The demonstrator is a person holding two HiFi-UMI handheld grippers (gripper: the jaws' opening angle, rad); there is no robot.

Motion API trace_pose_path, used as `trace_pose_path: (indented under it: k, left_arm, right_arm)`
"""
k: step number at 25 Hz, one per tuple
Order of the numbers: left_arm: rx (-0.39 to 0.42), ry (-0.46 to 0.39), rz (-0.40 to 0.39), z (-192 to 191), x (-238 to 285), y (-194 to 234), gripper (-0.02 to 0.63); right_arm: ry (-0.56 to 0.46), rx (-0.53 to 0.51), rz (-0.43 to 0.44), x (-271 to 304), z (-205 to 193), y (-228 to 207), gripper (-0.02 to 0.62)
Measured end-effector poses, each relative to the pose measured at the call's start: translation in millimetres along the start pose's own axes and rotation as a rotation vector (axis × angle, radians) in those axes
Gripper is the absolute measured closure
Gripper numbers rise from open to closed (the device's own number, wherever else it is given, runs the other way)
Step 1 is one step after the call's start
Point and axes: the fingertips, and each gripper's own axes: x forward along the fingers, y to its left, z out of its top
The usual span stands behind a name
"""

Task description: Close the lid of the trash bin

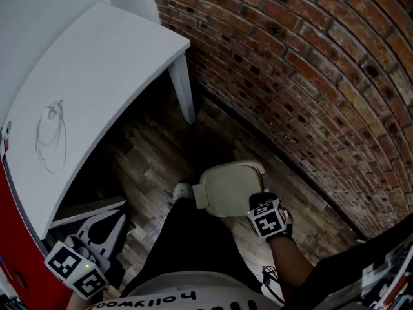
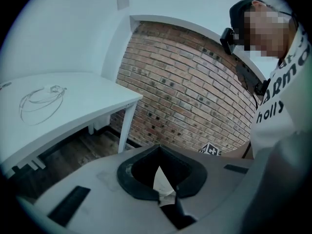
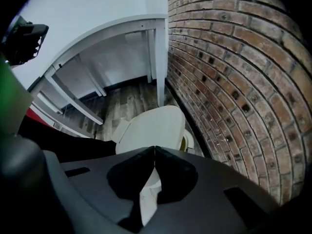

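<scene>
A cream trash bin stands on the floor by the brick wall, its lid (image 1: 229, 186) lying over the top with the bin's rim (image 1: 260, 168) showing at the wall side. My right gripper (image 1: 255, 205) hovers at the lid's near right edge, jaws shut with nothing between them. In the right gripper view the lid (image 3: 155, 125) fills the space just beyond the shut gripper (image 3: 155, 149), and a yellowish strip of rim (image 3: 187, 141) shows beside it. My left gripper (image 1: 108, 226) hangs low at the left, away from the bin, also shut and empty (image 2: 159, 147).
A white table (image 1: 97, 76) with a thin cable loop (image 1: 50, 134) stands to the left; its leg (image 1: 182, 89) is near the wall. A curved brick wall (image 1: 310, 76) runs close behind the bin. The person's leg and white shoe (image 1: 182, 189) touch the bin's left side.
</scene>
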Motion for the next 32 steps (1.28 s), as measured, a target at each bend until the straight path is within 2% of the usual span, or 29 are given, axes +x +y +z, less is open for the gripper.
trace_pose_path:
  k: [4,9,15,23,27,32]
  left_arm:
    - [-0.009,-0.003,-0.010,-4.6,9.4,-2.6,0.600]
    - [-0.037,-0.047,0.000,-1.1,8.1,4.6,0.600]
    - [-0.038,0.005,0.052,-9.3,2.7,24.2,0.600]
    - [-0.046,0.020,0.036,-19.1,11.7,26.5,0.600]
    - [-0.047,0.041,0.030,-23.7,19.7,25.3,0.600]
    - [-0.073,0.029,0.045,-22.9,24.6,30.8,0.600]
  right_arm:
    - [0.020,0.052,-0.073,14.8,-20.2,-19.0,0.586]
    - [0.095,0.107,-0.126,42.2,-38.4,-43.2,0.586]
    - [0.172,0.203,-0.102,71.7,-51.0,-56.9,0.586]
    - [0.229,0.325,-0.096,111.3,-70.2,-69.3,0.586]
    - [0.217,0.414,-0.100,124.5,-76.7,-76.7,0.586]
    - [0.218,0.409,-0.096,124.7,-73.6,-81.3,0.586]
